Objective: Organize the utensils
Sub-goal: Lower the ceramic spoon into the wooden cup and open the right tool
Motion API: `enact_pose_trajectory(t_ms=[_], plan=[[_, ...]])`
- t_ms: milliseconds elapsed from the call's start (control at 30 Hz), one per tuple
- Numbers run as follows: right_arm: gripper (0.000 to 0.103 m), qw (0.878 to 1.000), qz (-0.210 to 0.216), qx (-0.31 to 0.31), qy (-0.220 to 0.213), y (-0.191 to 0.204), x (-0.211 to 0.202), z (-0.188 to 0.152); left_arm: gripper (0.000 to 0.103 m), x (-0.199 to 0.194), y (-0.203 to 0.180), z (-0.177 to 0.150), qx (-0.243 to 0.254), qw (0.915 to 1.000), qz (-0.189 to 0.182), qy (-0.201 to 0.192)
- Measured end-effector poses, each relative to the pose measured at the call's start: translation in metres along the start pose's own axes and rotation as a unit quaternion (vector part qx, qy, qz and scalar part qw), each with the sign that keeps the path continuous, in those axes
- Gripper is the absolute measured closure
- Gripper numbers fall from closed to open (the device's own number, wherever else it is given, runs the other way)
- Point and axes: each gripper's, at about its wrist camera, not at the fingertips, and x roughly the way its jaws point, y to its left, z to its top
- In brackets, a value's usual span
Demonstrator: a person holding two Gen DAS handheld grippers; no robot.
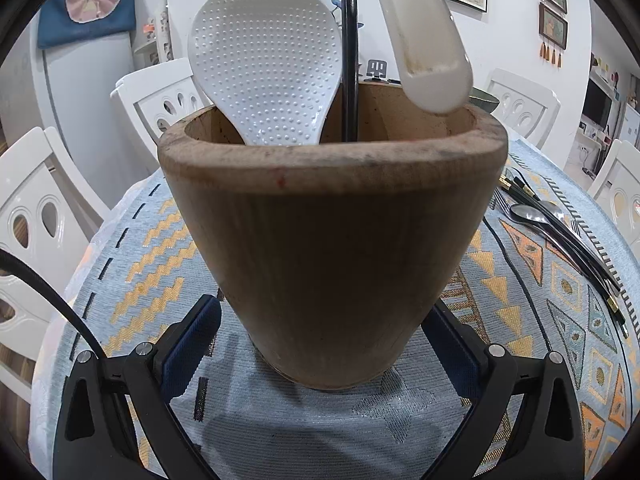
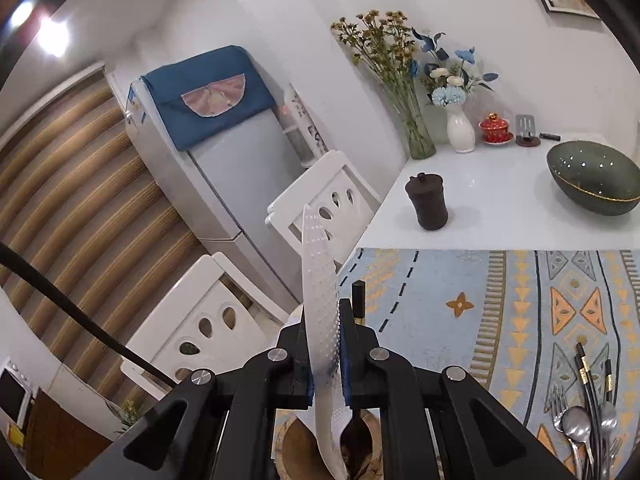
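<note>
Dining room, white chairs, patterned blue tablecloth (image 1: 132,240) under everything. We see the left gripper (image 1: 320,344) spread wide, its blue pads either side of the wooden utensil holder's (image 1: 332,240) base; contact with the wood is hard to confirm, so we call it bracketing, not clamping. Ahead of and above those fingers, the dimpled white rice paddle (image 1: 268,68) stands in the holder, next to a black chopstick (image 1: 349,60) and a second, cream-white utensil (image 1: 424,36) leaning on the rim.

In the right wrist view the right gripper (image 2: 327,360) is closed on the rice paddle (image 2: 320,300), blade edge-on between the pads, handle end reaching down into the holder (image 2: 292,440) just below the fingers. Not let go yet.

Our read on progress: partly done. Three pieces in or entering the holder. Left over on the cloth, off to the right of both grippers: a pile of spoons, forks and black chopsticks (image 2: 588,412). Dark green bowl (image 2: 592,182) sits farther back, not involved.
</note>
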Motion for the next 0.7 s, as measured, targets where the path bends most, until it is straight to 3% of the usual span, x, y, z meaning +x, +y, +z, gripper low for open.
enact_pose_trajectory(t_ms=[200,300,467,700], plan=[[0.092,0.999,0.004,0.001,0.045,0.000,0.004,-0.001,0.001,0.000,0.000,0.000,-0.001,1.0000,0.000,0.000],[0.080,0.998,0.012,0.011,0.060,-0.002,0.000,0.001,0.001,0.001,0.000,-0.001,0.000,1.0000,0.000,0.001],[0.047,0.999,0.016,0.028,0.004,-0.009,-0.040,0.010,0.001,0.001,-0.001,-0.002,0.000,1.0000,0.002,0.002],[0.046,0.998,-0.027,0.042,-0.029,-0.031,-0.089,0.013,0.001,0.006,-0.007,0.001,0.015,0.9996,0.021,0.009]])
